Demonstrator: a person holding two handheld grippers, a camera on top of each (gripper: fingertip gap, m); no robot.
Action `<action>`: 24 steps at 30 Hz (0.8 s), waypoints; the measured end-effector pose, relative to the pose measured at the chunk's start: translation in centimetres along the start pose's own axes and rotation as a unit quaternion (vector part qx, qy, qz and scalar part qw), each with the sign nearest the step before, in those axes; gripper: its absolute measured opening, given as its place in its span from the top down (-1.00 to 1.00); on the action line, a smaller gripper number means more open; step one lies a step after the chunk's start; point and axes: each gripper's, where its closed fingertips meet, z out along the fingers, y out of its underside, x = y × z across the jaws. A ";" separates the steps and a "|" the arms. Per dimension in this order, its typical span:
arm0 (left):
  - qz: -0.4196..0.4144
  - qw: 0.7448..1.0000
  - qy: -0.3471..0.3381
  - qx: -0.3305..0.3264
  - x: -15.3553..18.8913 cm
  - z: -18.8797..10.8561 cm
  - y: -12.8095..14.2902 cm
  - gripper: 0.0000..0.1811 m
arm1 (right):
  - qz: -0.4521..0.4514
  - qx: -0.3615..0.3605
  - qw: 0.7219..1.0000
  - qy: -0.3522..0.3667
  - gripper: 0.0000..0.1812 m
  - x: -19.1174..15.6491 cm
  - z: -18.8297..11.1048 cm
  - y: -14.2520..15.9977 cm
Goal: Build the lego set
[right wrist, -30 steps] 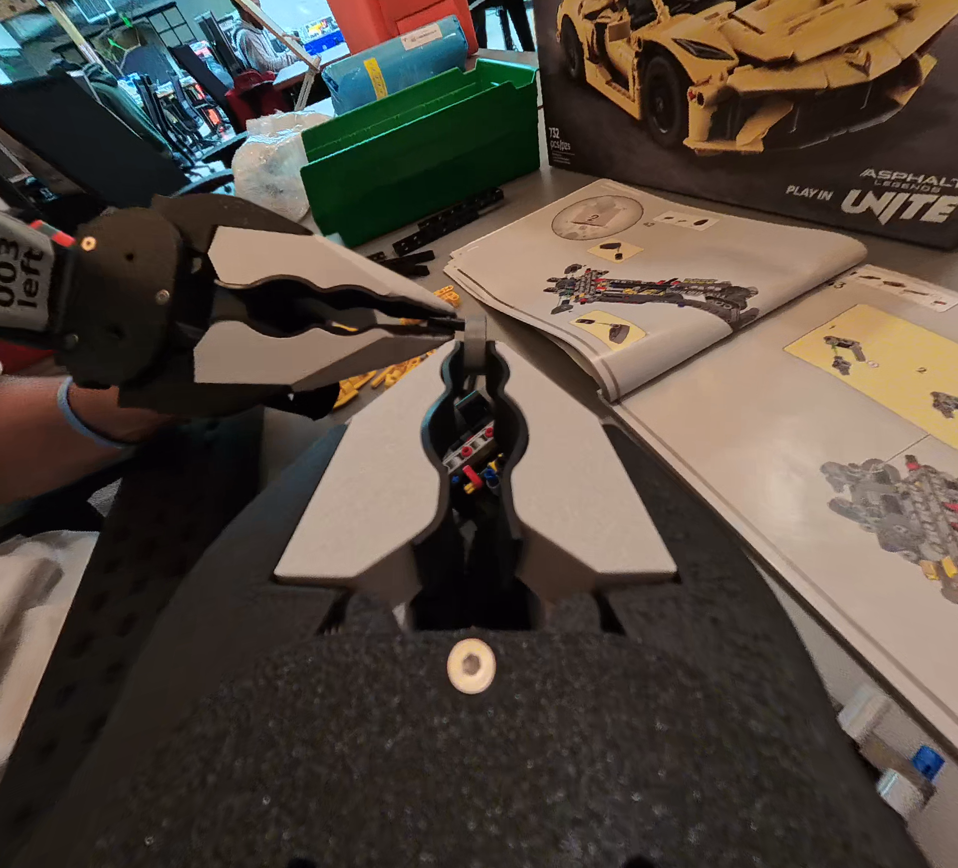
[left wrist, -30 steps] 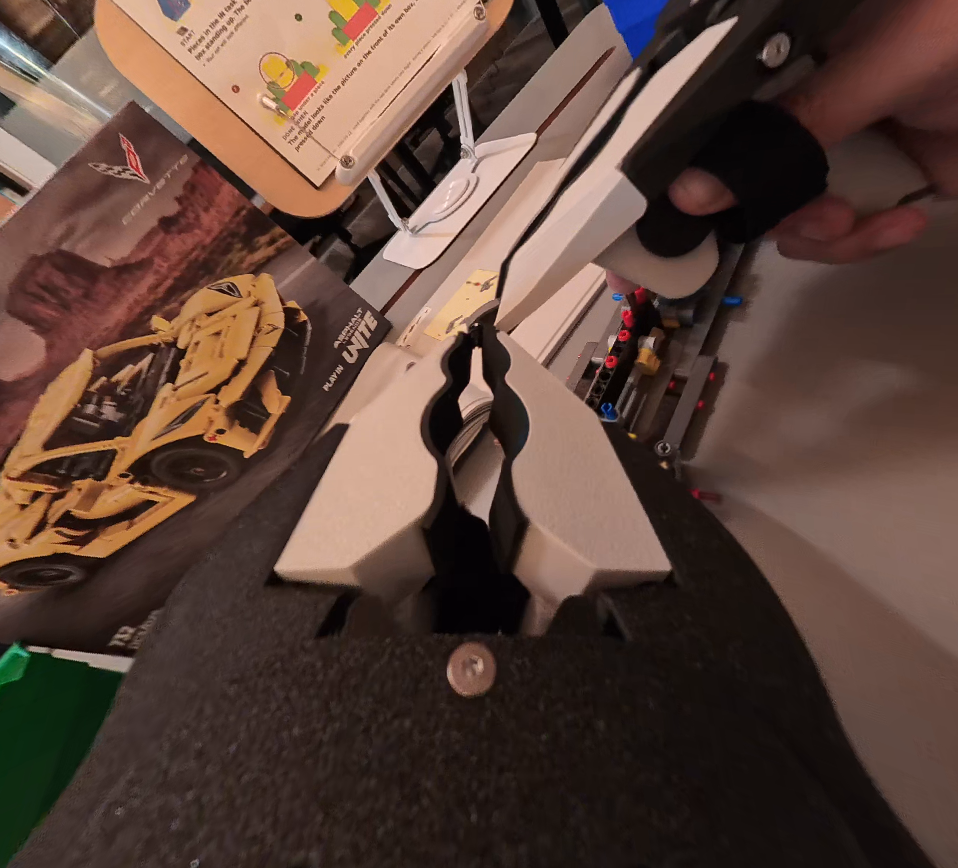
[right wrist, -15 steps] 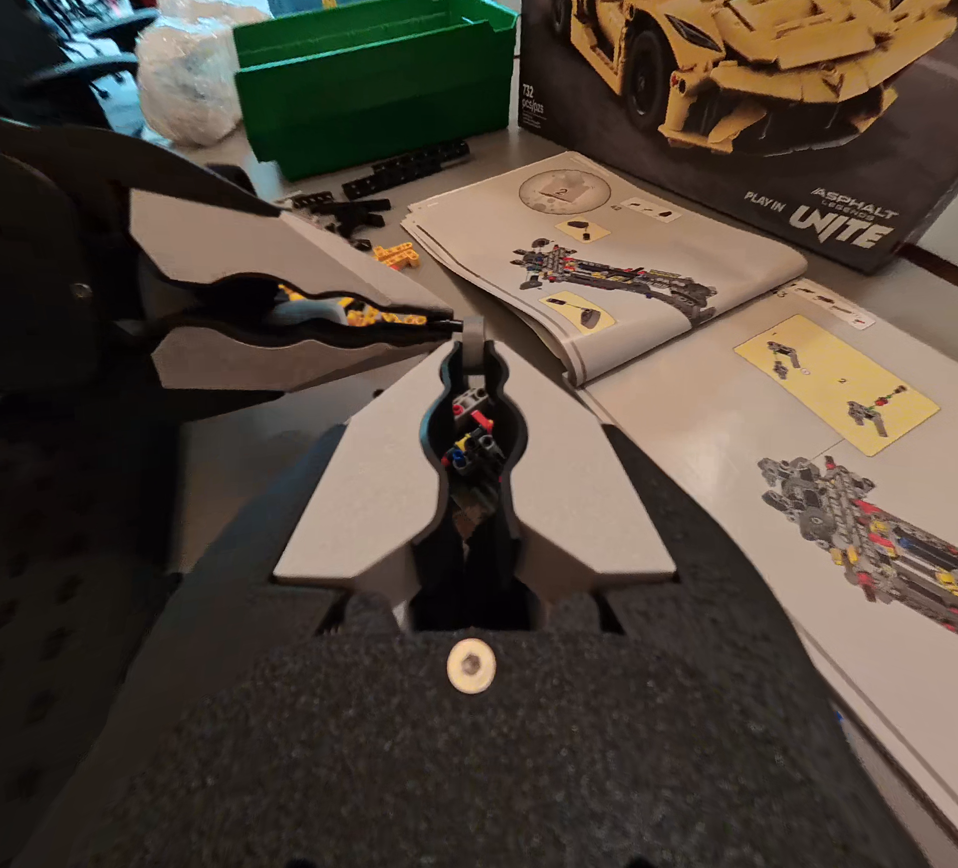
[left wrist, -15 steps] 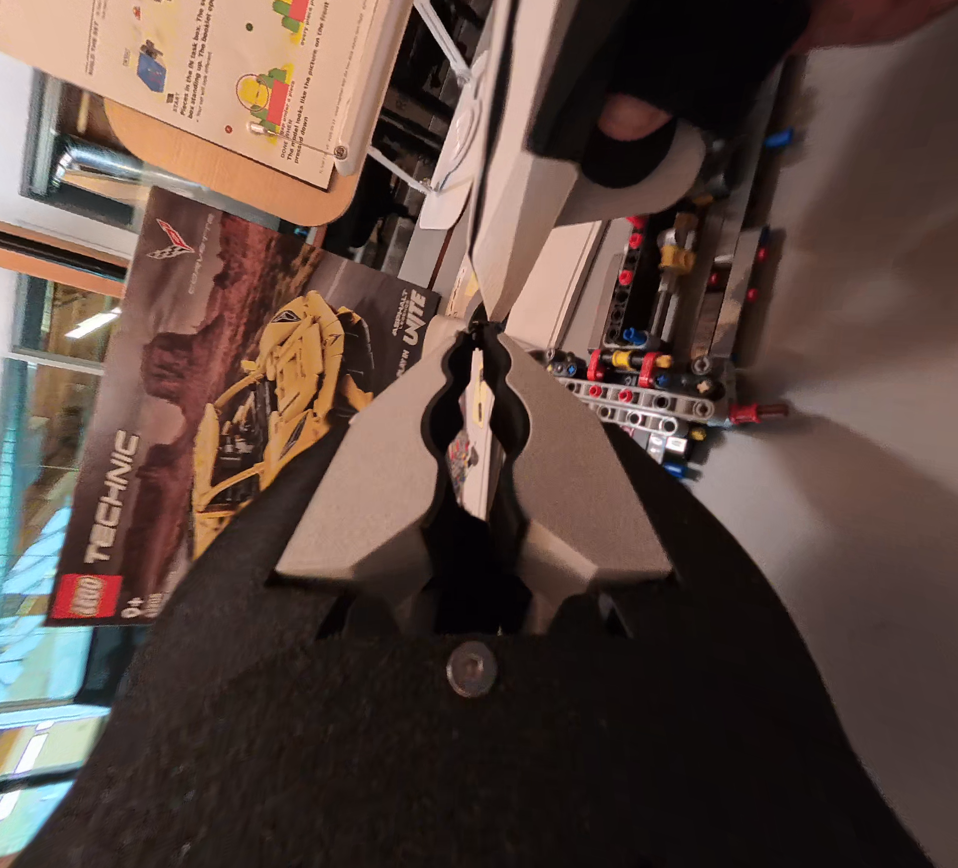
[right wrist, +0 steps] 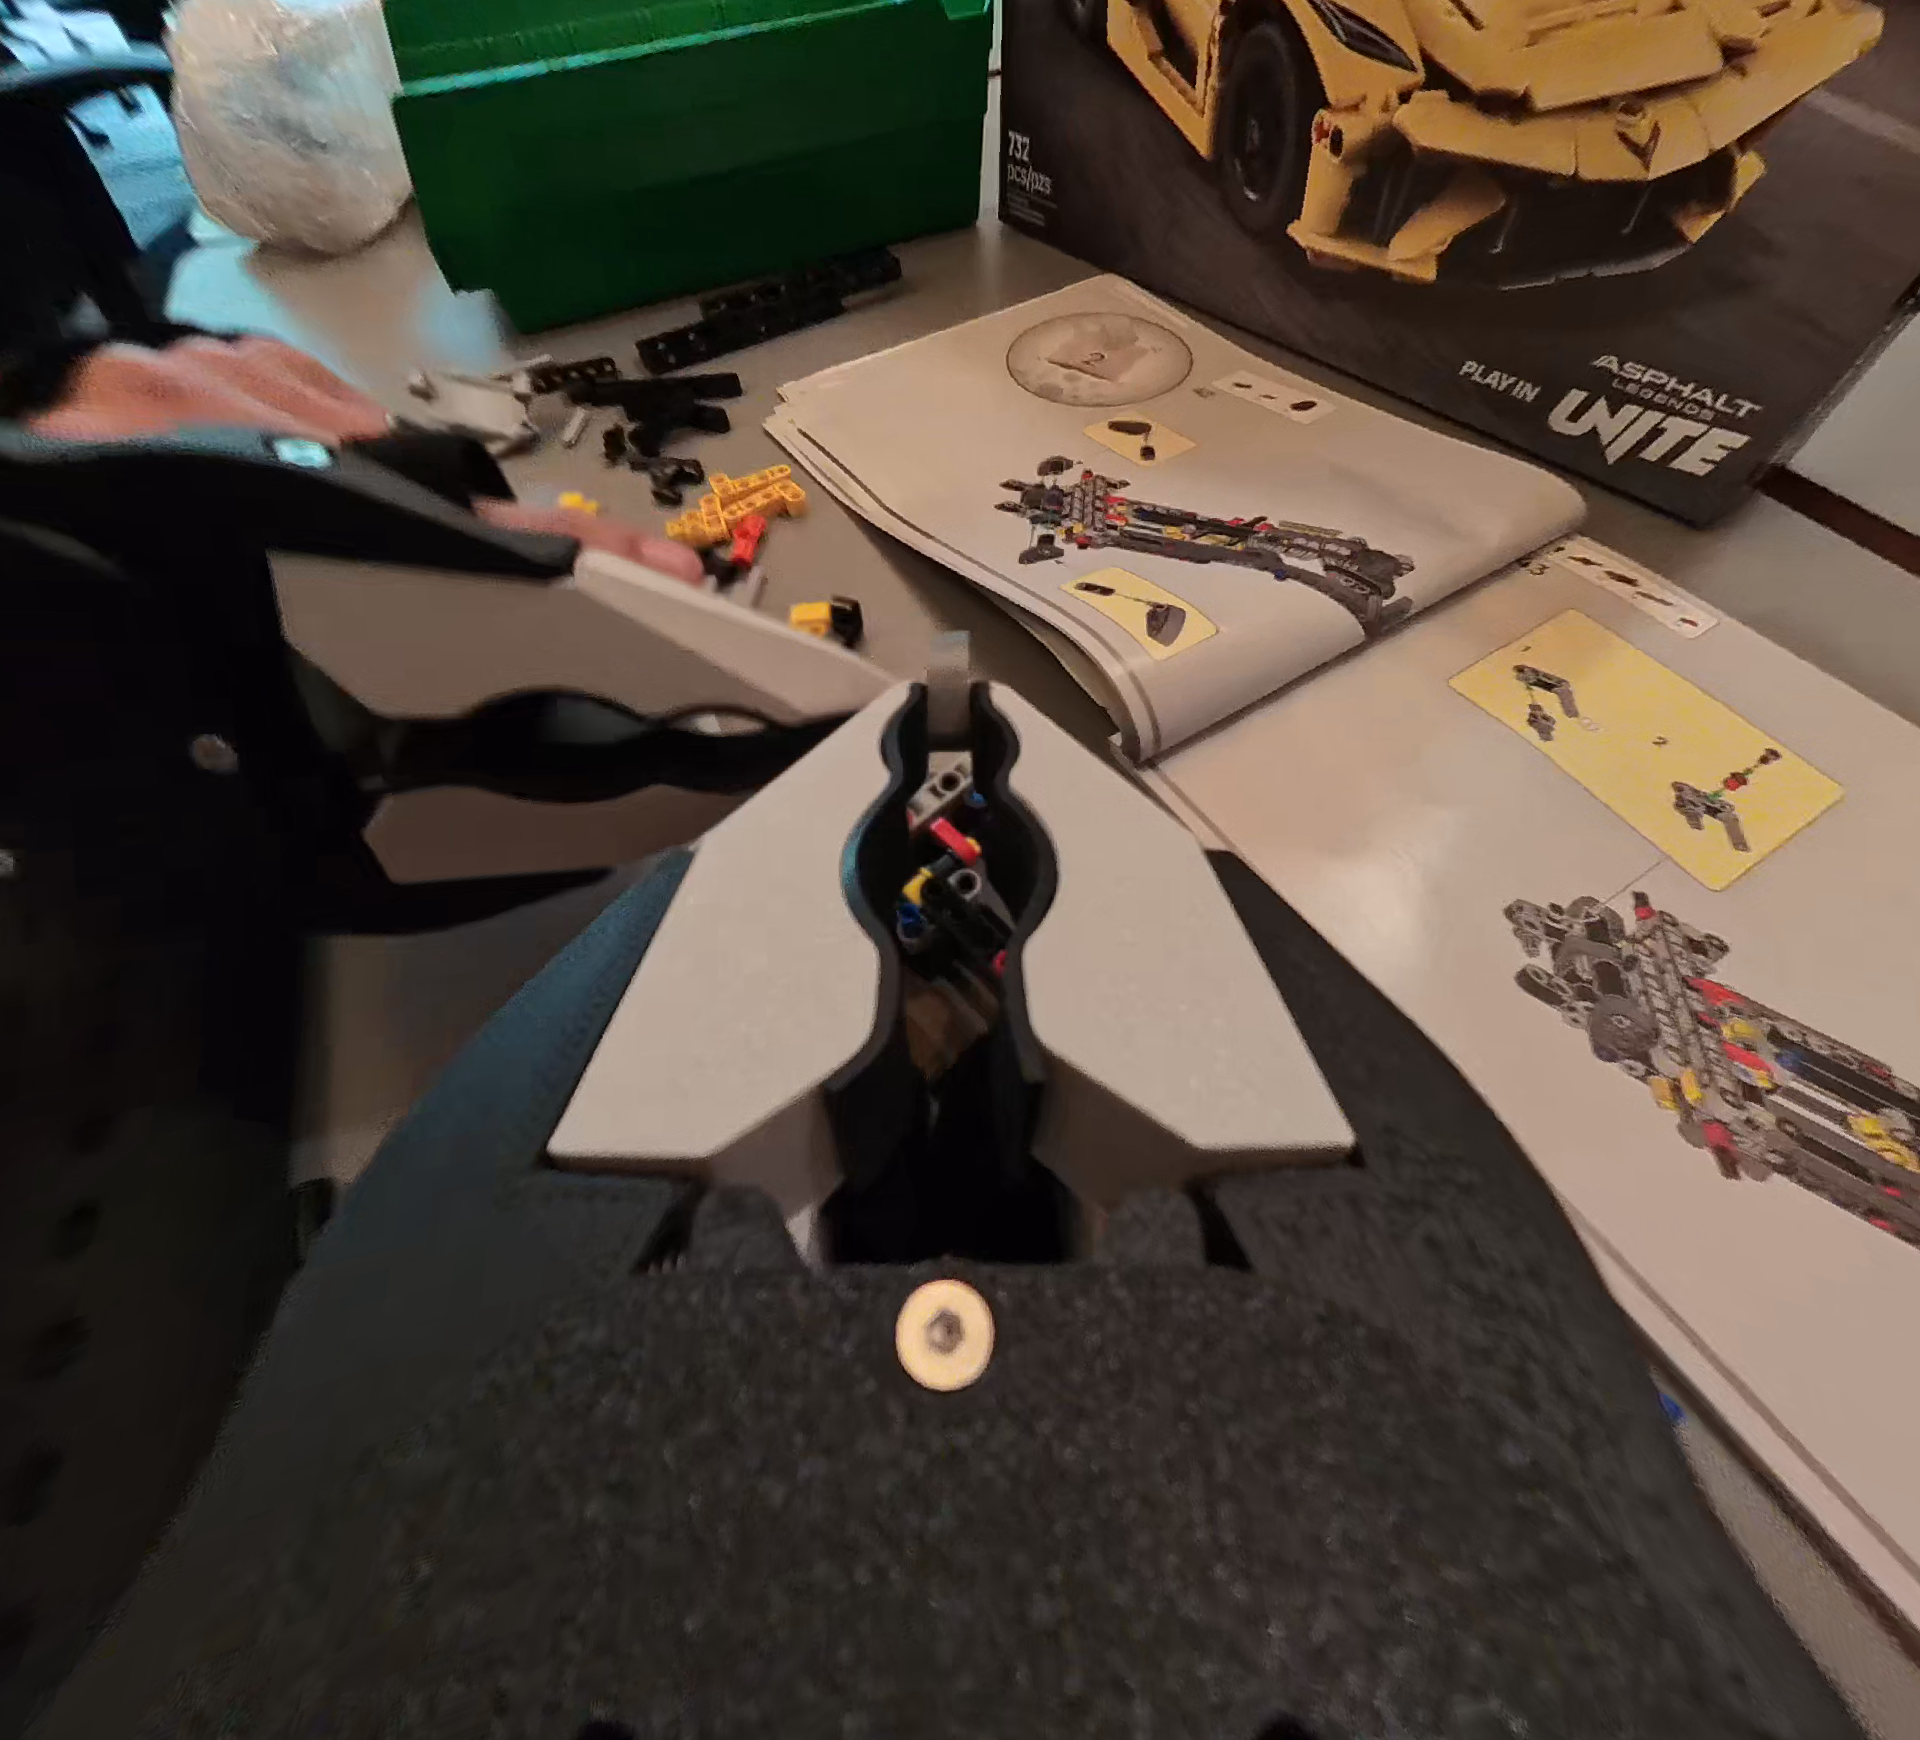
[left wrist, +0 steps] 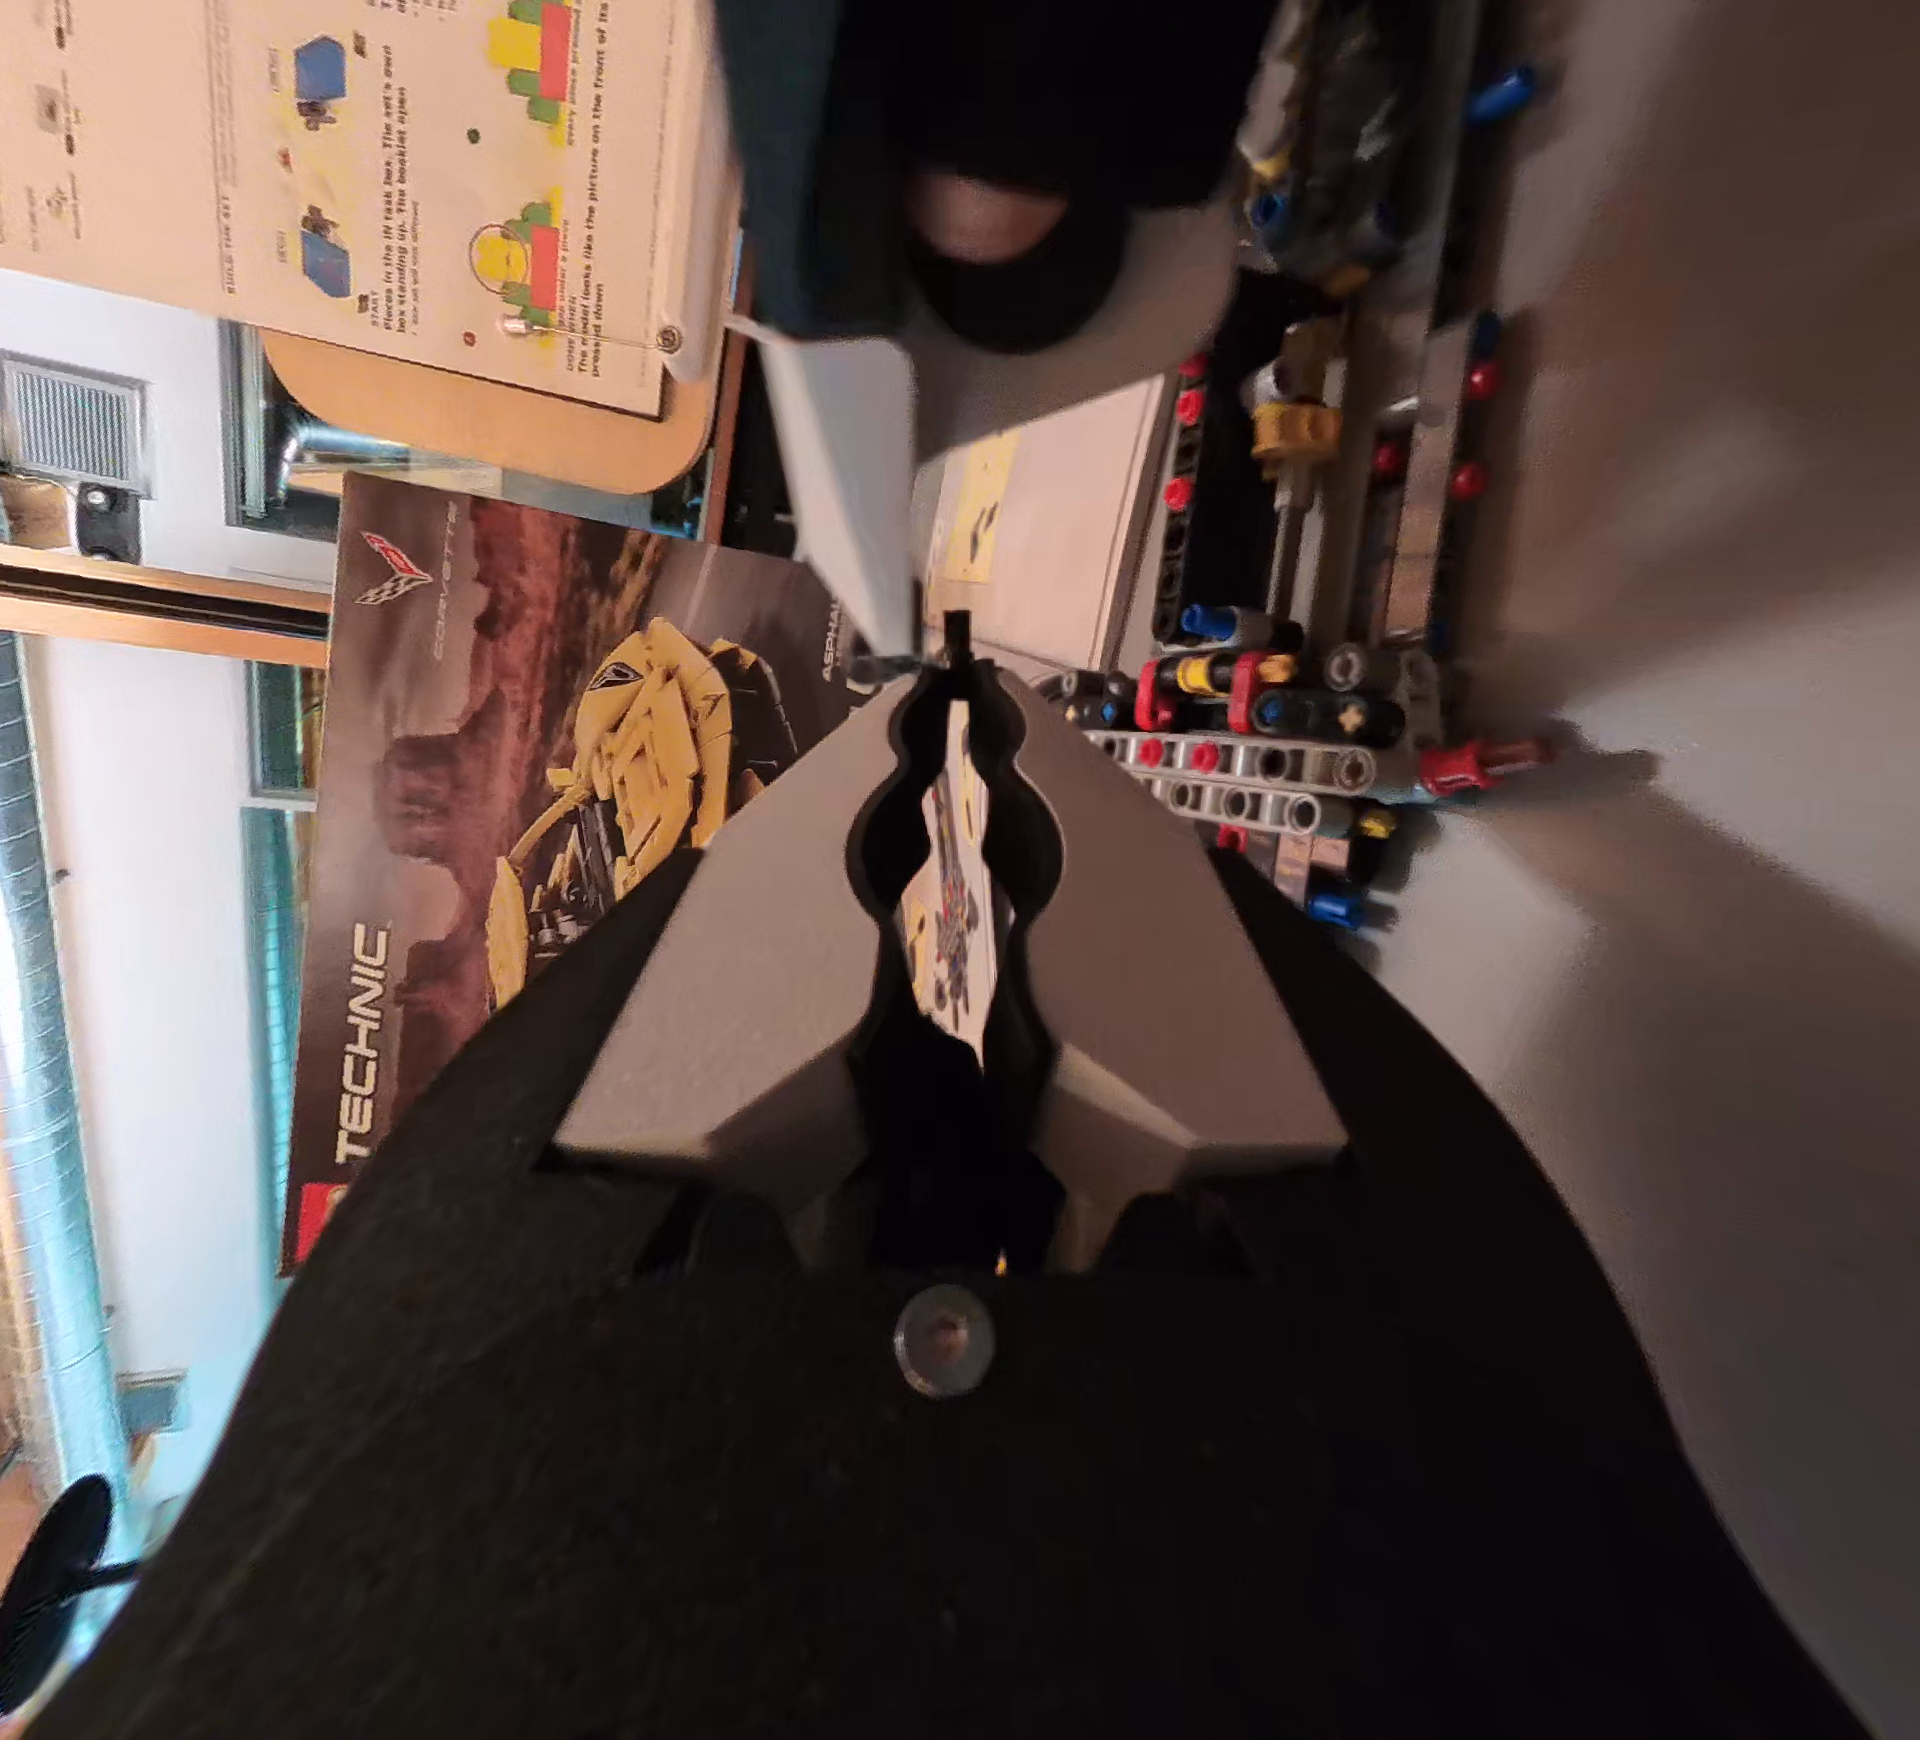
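We are clenching the right hand-held gripper [right wrist: 948, 703] on the grey chassis assembly [right wrist: 948, 890]; our left hand-held gripper [left wrist: 954, 674] is pinching a small black pin [left wrist: 956, 636] beside it.

Left gripper [left wrist: 951, 667] is pinched nearly closed on a small black pin [left wrist: 956, 636] that sticks out past the tips. Right gripper [left wrist: 894, 641] comes in from above, its grey tip just beside that pin; contact unclear due to blur. A fingertip [left wrist: 982, 220] in a black sleeve sits on the right gripper's handle. Partly built chassis [left wrist: 1299, 734] lies on the grey table [left wrist: 1714, 547] to the right: grey beams, red, blue and yellow pins, a red axle end sticking out the side. Open instruction booklet [left wrist: 1049, 506] sits behind the tips. Set box [left wrist: 540, 755] with a yellow car stands left. Instruction sheet on a wooden stand [left wrist: 364, 80] sits upper left.
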 end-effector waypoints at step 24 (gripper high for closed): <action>-0.721 0.533 0.407 0.174 -1.3 -2.3 -0.5 0.97 | -0.133 0.079 0.988 -0.028 0.93 -1.3 -1.1 -1.8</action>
